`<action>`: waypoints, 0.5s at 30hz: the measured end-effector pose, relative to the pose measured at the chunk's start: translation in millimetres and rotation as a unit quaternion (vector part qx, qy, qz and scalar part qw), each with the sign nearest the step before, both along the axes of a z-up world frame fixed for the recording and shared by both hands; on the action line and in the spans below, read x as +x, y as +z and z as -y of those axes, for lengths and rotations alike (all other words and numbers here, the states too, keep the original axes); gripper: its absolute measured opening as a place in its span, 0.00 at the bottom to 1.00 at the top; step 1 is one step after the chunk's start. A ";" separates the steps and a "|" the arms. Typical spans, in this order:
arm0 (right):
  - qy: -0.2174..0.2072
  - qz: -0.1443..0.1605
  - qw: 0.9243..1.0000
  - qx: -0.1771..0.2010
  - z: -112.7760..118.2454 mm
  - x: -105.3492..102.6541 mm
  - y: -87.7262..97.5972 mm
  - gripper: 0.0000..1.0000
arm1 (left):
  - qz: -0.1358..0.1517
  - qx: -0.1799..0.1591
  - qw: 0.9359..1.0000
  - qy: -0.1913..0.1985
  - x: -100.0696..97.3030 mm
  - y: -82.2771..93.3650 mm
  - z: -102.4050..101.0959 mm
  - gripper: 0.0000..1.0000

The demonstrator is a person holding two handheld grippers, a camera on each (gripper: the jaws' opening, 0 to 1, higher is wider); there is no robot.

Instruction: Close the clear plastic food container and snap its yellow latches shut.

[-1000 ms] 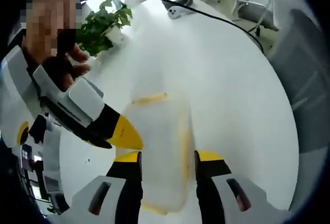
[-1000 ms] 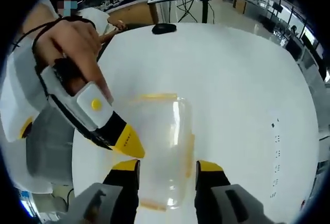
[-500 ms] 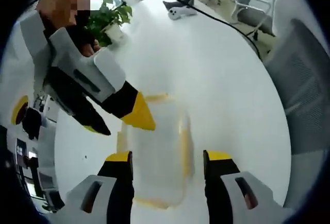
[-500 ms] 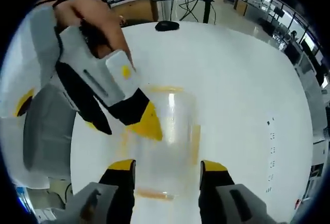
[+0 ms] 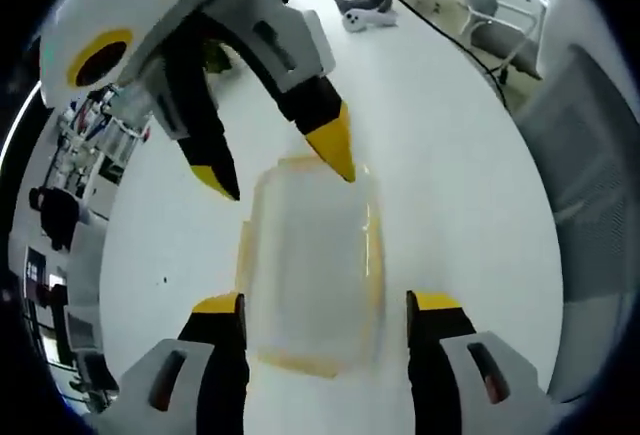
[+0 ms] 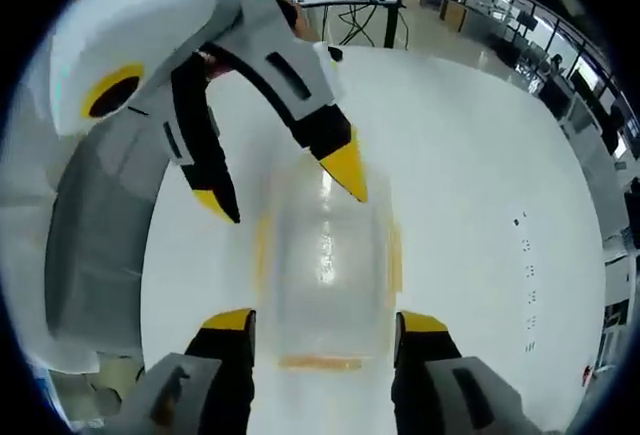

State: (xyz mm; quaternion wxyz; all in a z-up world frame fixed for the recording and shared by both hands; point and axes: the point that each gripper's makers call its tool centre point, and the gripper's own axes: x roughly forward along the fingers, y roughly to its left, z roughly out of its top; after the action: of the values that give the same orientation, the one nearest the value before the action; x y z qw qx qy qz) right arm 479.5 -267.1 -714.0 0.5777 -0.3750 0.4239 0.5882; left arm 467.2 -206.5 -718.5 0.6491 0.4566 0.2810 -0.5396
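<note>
On the white tabletop (image 5: 470,175), the clear container (image 5: 308,265) lies lidded between the parted left tool (image 5: 325,305) and parted right tool (image 6: 325,320), both holding nothing; whether its yellow latches (image 6: 395,255) are snapped cannot be told.

— Where do we have the container (image 5: 310,265)?

— On the table (image 5: 460,175), straight ahead of the left gripper (image 5: 328,307). Its near end lies between that gripper's spread jaws, one jaw on each side.

— And the right gripper (image 5: 280,167)?

— Facing us from beyond the container, coming in from ahead and to the left. One jaw is over the container's far edge and the other is off its left side. We can't tell if either touches.

— In the right gripper view?

— The same, mirrored: the container lies between our own spread jaws, the other gripper beyond it.

— Anything else?

— A cable (image 5: 450,40) crosses the table far ahead, and a chair (image 5: 600,185) stands past the table's right edge.
</note>
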 end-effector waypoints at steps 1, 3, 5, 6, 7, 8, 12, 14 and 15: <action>-0.003 0.000 1.000 0.000 1.6 -1.4 -0.3 0.55 | -0.003 0.000 1.000 0.002 1.4 -0.8 -2.1 0.63; -0.006 0.000 1.000 -0.002 4.6 -3.1 -0.4 0.56 | -0.006 0.003 1.000 0.005 3.2 -2.0 -5.5 0.65; -0.012 0.000 1.000 -0.001 7.3 -4.0 0.0 0.58 | -0.005 0.006 1.000 0.005 5.4 -2.5 -8.9 0.65; -0.014 0.000 1.000 0.000 8.1 -4.6 0.3 0.59 | -0.005 0.007 1.000 0.006 6.3 -2.4 -10.1 0.66; -0.016 -0.001 1.000 0.000 9.4 -6.1 0.4 0.60 | -0.006 0.007 1.000 0.008 8.2 -2.6 -11.6 0.66; -0.018 -0.002 1.000 0.001 10.6 -7.4 0.3 0.60 | -0.008 0.007 1.000 0.011 9.8 -2.9 -12.9 0.67; -0.023 -0.003 1.000 -0.001 14.3 -11.4 -2.1 0.60 | -0.010 0.010 1.000 0.014 14.5 -6.1 -16.8 0.70; -0.023 0.000 1.000 -0.002 16.1 -12.5 -4.0 0.61 | -0.012 0.011 1.000 0.016 15.9 -6.5 -18.1 0.71; -0.024 0.001 1.000 -0.004 17.5 -13.3 -5.5 0.61 | -0.012 0.010 1.000 0.017 17.3 -7.3 -18.9 0.72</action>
State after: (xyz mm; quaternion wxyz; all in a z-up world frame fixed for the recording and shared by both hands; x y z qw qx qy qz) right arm 466.2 -284.6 -719.6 0.5905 -0.3678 0.4342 0.5723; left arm 484.5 -187.7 -725.8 0.6500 0.4522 0.3020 -0.5308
